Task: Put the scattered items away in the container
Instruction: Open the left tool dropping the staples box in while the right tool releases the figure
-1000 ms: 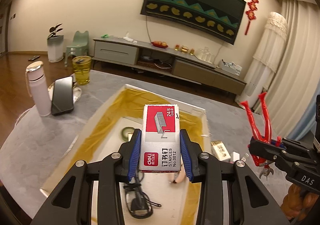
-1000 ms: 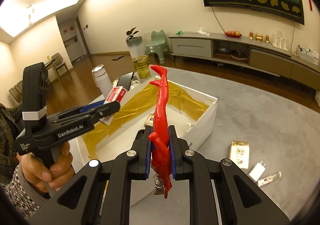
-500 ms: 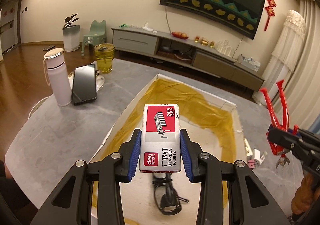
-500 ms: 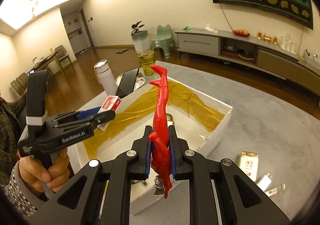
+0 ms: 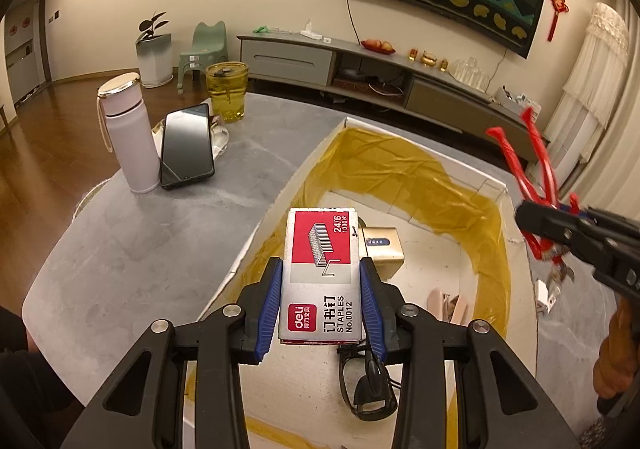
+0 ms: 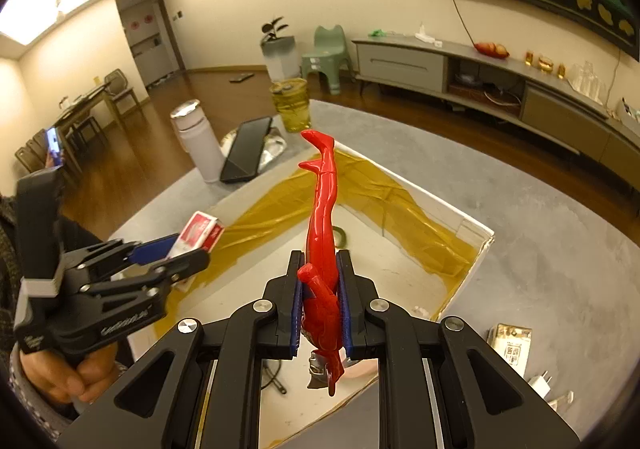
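Two grippers hang over the white box [image 5: 496, 185] lined with yellow film, which fills the centre of both views on the grey desk [image 5: 132, 233]. In the left wrist view the left gripper [image 5: 322, 305] has its jaws clamped on a red-and-silver box of staples [image 5: 320, 273], low in the frame above black glasses [image 5: 368, 389], a gold box [image 5: 382, 249] and a pink item [image 5: 444, 299] lying inside. In the right wrist view the right gripper [image 6: 320, 301] grips a red toy figure [image 6: 322, 233] with its legs pointing up. At lower right, a small carton [image 6: 512, 345] and a white plug [image 6: 538, 385] lie on the desk outside the box.
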The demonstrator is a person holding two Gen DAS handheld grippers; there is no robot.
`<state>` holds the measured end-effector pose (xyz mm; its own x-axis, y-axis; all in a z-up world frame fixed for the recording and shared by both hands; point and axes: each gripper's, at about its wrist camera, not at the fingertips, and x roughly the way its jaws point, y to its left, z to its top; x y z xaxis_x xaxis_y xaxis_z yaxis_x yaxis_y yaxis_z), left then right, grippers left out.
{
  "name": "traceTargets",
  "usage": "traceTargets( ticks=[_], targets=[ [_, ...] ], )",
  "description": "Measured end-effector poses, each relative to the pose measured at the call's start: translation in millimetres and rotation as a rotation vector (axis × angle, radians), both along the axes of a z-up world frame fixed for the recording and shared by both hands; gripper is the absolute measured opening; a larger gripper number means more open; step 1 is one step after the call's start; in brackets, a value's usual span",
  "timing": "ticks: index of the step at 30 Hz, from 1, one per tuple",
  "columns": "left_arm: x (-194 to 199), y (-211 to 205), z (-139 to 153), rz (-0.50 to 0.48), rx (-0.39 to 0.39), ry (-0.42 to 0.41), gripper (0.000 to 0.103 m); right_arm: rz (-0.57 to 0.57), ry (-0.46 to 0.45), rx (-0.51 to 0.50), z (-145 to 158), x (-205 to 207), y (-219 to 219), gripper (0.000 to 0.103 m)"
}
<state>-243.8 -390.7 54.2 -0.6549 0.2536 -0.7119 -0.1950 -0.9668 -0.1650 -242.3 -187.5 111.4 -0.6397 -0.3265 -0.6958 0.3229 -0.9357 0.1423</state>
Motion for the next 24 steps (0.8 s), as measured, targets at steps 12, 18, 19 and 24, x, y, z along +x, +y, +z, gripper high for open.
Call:
traceTargets(
  ticks=[12, 18, 19, 24],
  targets=[
    [-7.5, 0.0, -6.7, 0.010, -0.006, -0.030, 0.039, -0.028, -0.069, 0.041, -20.7, -34.4, 2.8, 0.016],
    [-10.8, -1.0, -10.0, 0.022, -0.007, -0.043, 0.039, -0.030, -0.090, 0.072, -28.5, -42.1, 2.4, 0.016],
    [-11.1, -0.9, -10.6, 0.025, -0.009, -0.045, 0.039, -0.032, -0.095, 0.073, -30.4, -41.9, 4.1, 0.017],
    [-11.9, 3.4, -12.7, 0.010, -0.012, -0.052, 0.044, -0.054, -0.103, 0.061, -34.9, -48.0, 12.5, 0.024]
  ],
)
